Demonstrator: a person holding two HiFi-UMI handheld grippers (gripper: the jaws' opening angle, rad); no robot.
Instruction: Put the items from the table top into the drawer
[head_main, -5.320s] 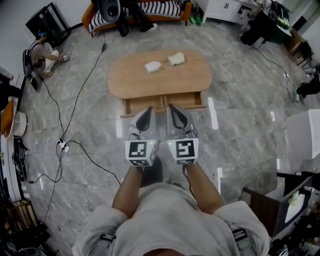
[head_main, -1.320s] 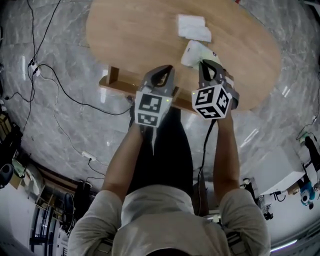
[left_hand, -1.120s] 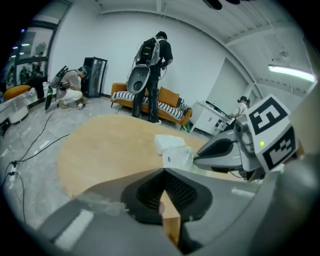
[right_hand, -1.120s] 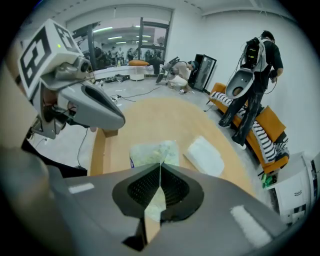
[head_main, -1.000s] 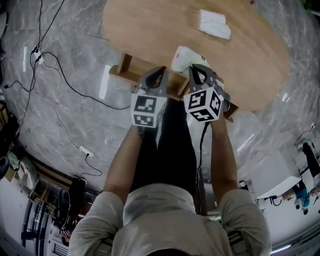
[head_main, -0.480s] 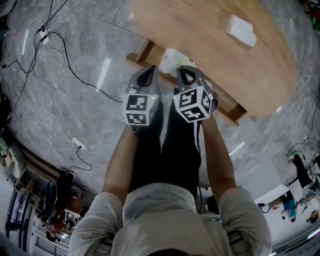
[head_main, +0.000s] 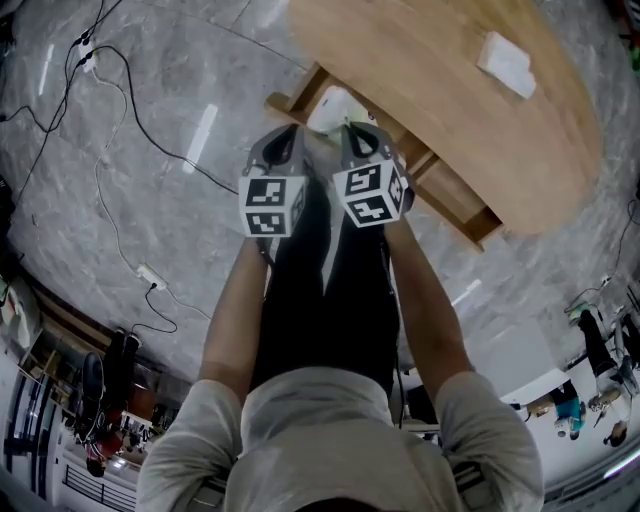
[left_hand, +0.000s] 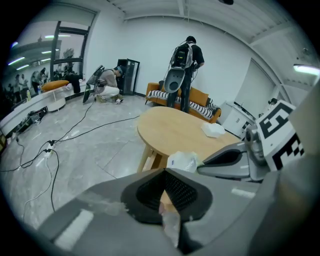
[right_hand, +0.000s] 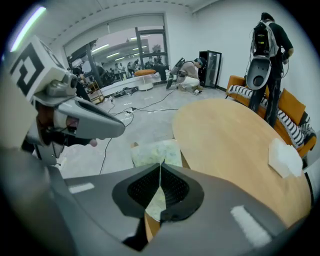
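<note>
Two grippers are side by side at the upper centre of the head view. The right gripper (head_main: 358, 132) is closed tight on the thin edge of a white plastic packet (head_main: 333, 108), which is over the left end of the open drawer (head_main: 455, 205), and the left gripper (head_main: 285, 138) just beside it has its jaws together. One more white packet (head_main: 505, 63) lies on the oval wooden table (head_main: 430, 60) at the upper right, well apart from both grippers.
</note>
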